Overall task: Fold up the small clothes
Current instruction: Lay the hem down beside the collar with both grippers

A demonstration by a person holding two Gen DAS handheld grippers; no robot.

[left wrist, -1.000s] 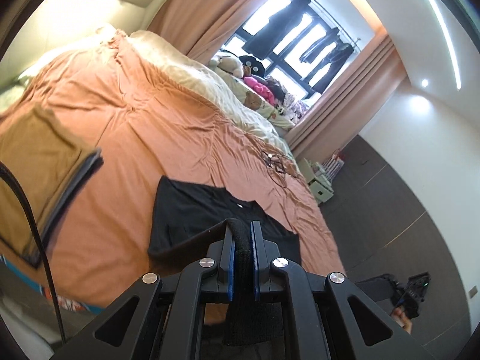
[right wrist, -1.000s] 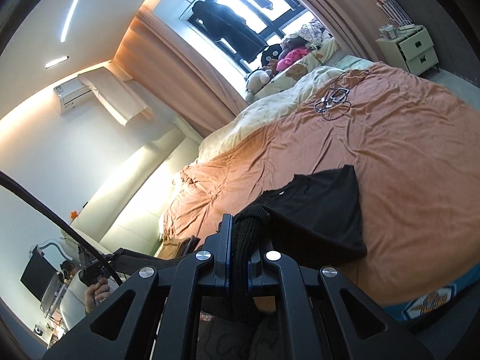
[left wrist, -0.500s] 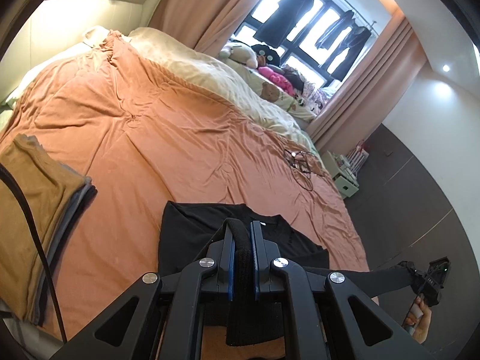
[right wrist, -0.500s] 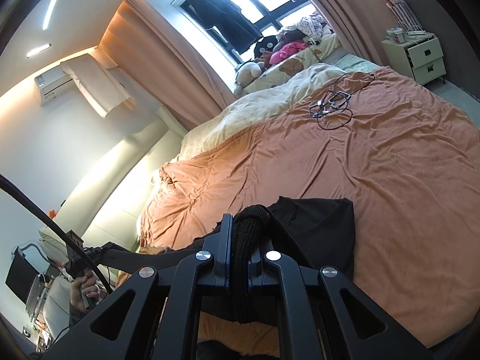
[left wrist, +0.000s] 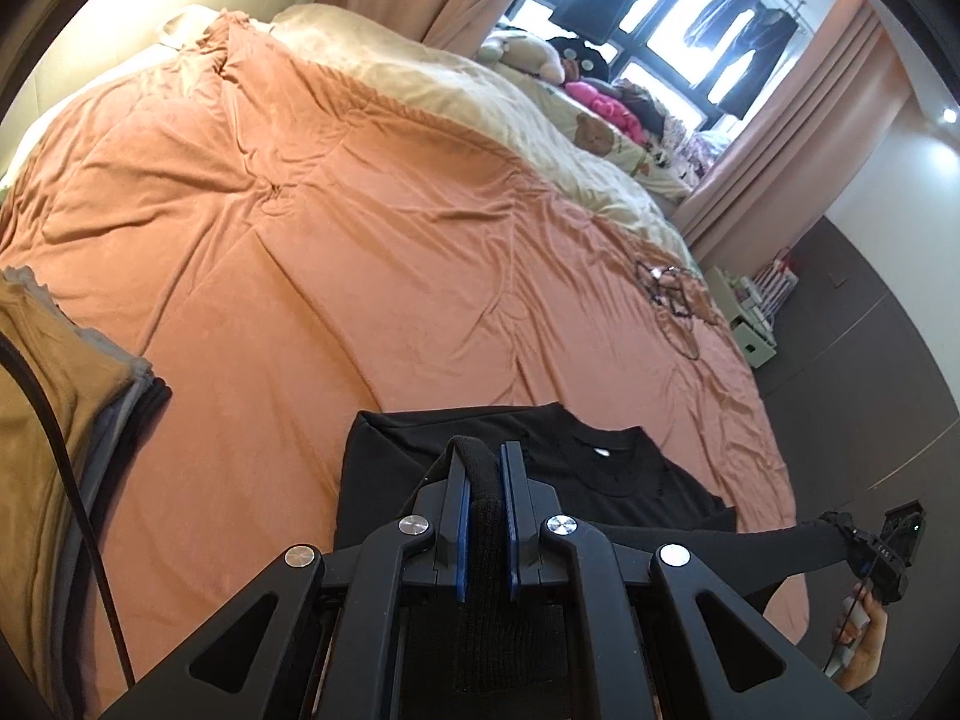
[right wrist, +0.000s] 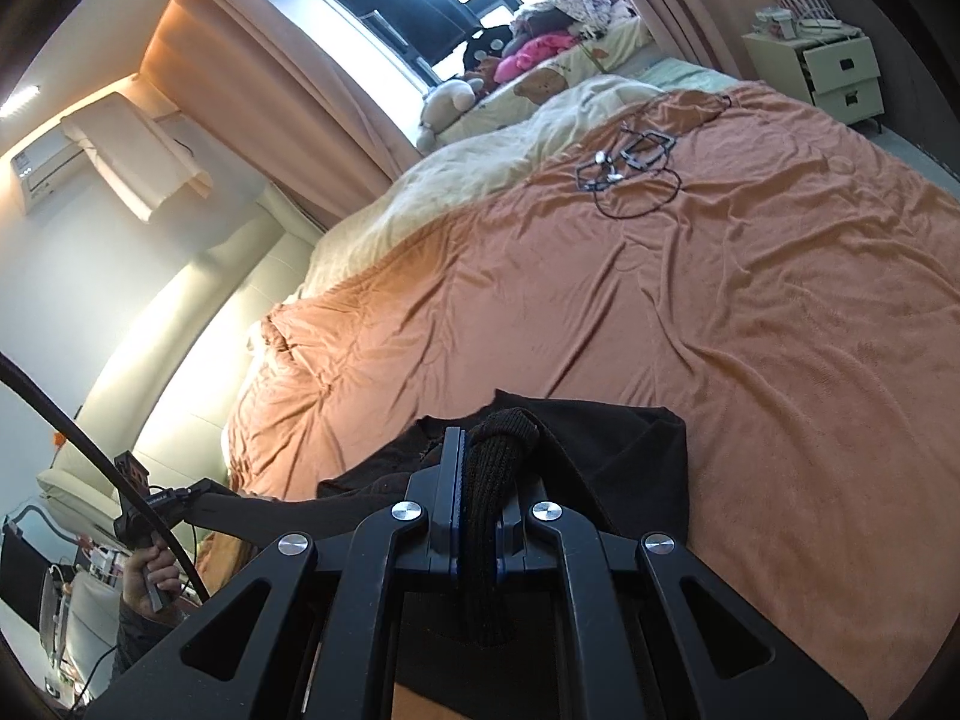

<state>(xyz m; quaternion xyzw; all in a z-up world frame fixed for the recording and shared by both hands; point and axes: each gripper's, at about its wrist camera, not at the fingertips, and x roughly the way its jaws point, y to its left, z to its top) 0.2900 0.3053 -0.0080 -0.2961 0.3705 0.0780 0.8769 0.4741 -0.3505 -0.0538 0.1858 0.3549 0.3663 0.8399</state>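
Note:
A black T-shirt [left wrist: 606, 474] lies partly on the near edge of the orange bedspread [left wrist: 360, 252], collar up. My left gripper [left wrist: 483, 468] is shut on a ribbed black hem of it. My right gripper [right wrist: 480, 450] is shut on another ribbed black part of the same shirt [right wrist: 624, 456]. The cloth stretches taut between the two grippers. The right gripper shows at the lower right of the left wrist view [left wrist: 882, 552], the left gripper at the lower left of the right wrist view [right wrist: 144, 498].
A stack of folded clothes [left wrist: 54, 420], tan on top, sits at the left bed edge. Black cables and glasses [right wrist: 630, 162] lie far on the bed. A cream duvet [left wrist: 456, 84], soft toys, curtains and a small drawer unit [right wrist: 834, 72] are beyond.
Both grippers have moved forward over the bed and lower, carrying the shirt's held edge toward its collar. The shirt now sits closer beneath the fingers.

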